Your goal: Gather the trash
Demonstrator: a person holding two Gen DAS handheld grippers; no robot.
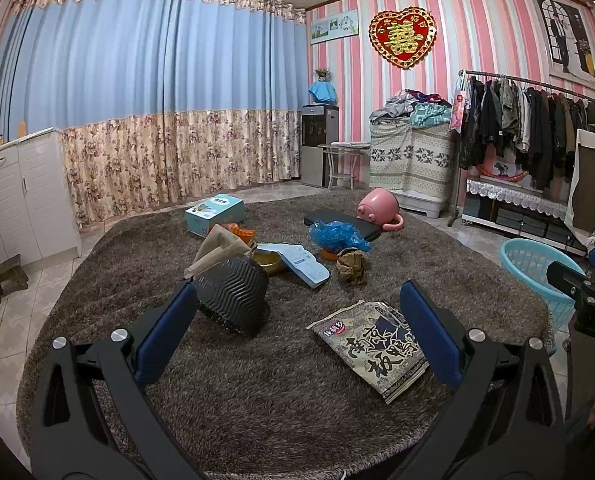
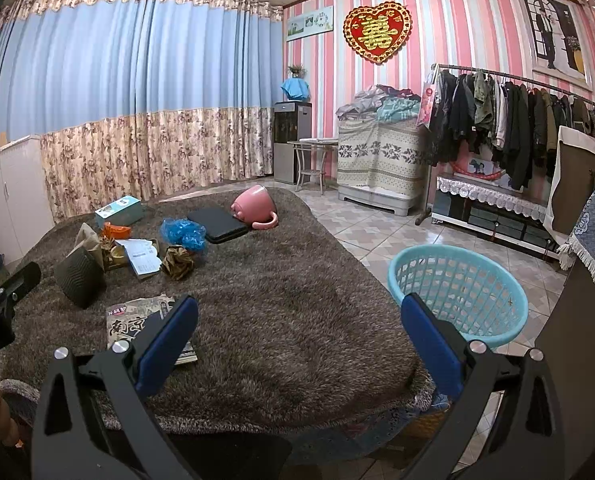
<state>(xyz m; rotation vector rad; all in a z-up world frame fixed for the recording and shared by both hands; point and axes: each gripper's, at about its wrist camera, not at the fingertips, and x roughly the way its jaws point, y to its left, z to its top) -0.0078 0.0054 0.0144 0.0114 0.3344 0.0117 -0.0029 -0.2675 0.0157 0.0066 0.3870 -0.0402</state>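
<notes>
Carpet (image 1: 257, 380) fills the left wrist view, shaggy and brown, with the left gripper (image 1: 297, 320) hovering over it, blue pads spread wide and nothing between them; a flat printed snack wrapper (image 1: 371, 346) lies on the pile just beside the right-hand pad; a ribbed black cushion-like object (image 1: 233, 294) sits beside the left-hand pad, on the far side of the gripper from the wrapper; well beyond the wrapper lie a crumpled brown paper ball (image 1: 351, 266), a crumpled blue plastic bag (image 1: 337, 236) and a light blue leaflet (image 1: 303, 262); the teal basket (image 1: 537, 276) stands on the tiles off the carpet's edge, past the wrapper.

Wrapper again in the right wrist view, where it lies partly behind the left-hand pad of the right gripper (image 2: 299, 322), whose claw also stands wide and empty; the basket is near, just behind the other pad.

The wrapper looks light, thin, limp and probably slick, lying flat on deep pile; I judge a pinch at a raised edge or corner best, pads pressed slightly into the pile so one slides beneath; a loose hold may let it slip.
</notes>
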